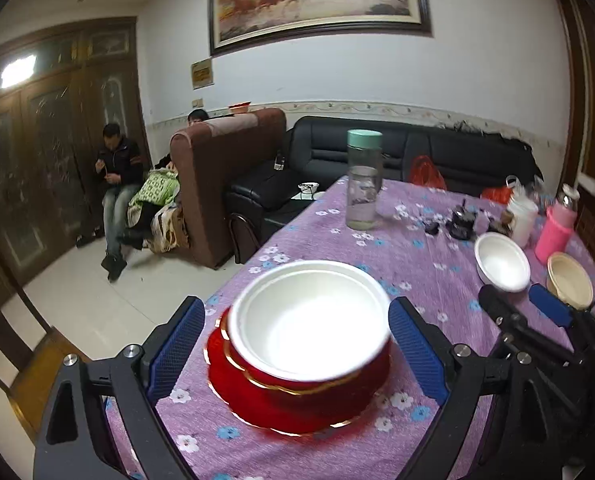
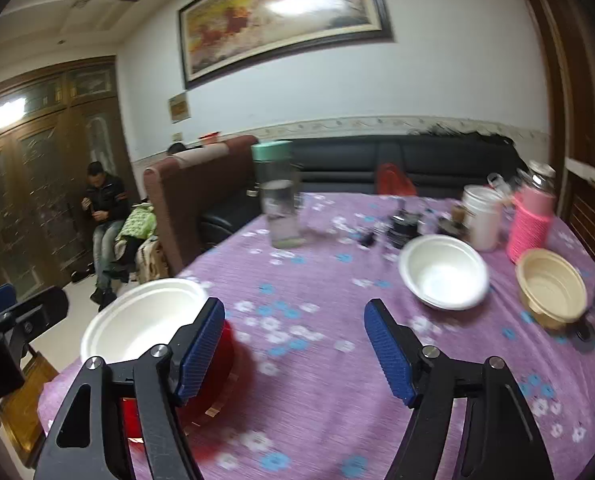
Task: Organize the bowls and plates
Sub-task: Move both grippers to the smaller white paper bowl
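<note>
A: Where is the stack?
B: The white bowl [image 1: 309,316] is nested in the red bowl [image 1: 325,380] on the red plate [image 1: 257,404], straddled untouched by the wide-open left hand-held gripper [image 1: 297,344].
A: Next?
B: The second white bowl [image 2: 443,272] is presumably to be fetched; the right hand-held gripper [image 2: 293,352] is held open, empty.

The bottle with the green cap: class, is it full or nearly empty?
Nearly empty: the bottle is clear, showing only a thin layer of liquid at its base.
</note>
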`<move>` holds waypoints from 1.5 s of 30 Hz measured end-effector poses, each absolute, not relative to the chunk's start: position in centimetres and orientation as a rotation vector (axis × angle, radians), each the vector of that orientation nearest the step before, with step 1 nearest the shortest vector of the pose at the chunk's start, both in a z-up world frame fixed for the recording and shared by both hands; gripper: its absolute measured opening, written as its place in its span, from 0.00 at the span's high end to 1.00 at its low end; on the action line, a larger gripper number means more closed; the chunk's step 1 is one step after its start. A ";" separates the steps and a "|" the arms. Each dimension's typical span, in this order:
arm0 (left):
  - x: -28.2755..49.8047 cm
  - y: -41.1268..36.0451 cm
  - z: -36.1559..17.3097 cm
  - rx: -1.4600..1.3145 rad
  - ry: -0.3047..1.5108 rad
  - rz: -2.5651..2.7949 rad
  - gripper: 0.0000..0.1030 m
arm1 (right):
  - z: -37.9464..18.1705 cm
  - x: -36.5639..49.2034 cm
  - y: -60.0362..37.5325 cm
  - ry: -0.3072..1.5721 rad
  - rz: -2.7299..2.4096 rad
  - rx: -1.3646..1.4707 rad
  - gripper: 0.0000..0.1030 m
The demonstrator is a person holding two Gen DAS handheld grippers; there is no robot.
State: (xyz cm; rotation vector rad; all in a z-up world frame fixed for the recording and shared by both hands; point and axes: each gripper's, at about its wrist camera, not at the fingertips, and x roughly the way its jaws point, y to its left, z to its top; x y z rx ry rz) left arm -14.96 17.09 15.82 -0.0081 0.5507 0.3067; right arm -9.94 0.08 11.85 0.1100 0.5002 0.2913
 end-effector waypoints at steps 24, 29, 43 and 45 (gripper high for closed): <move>-14.1 9.1 14.5 0.153 0.573 0.268 0.10 | 8.7 -9.7 -7.7 0.563 0.207 0.195 0.25; -14.5 8.5 14.6 0.160 0.545 0.249 0.10 | 8.8 -9.6 -8.2 0.556 0.188 0.192 0.25; -14.5 7.1 15.3 0.175 0.497 0.192 0.10 | 8.8 -8.5 -8.8 0.566 0.170 0.189 0.25; -14.3 6.9 15.2 0.176 0.500 0.183 0.10 | 8.7 -8.3 -9.1 0.566 0.163 0.188 0.25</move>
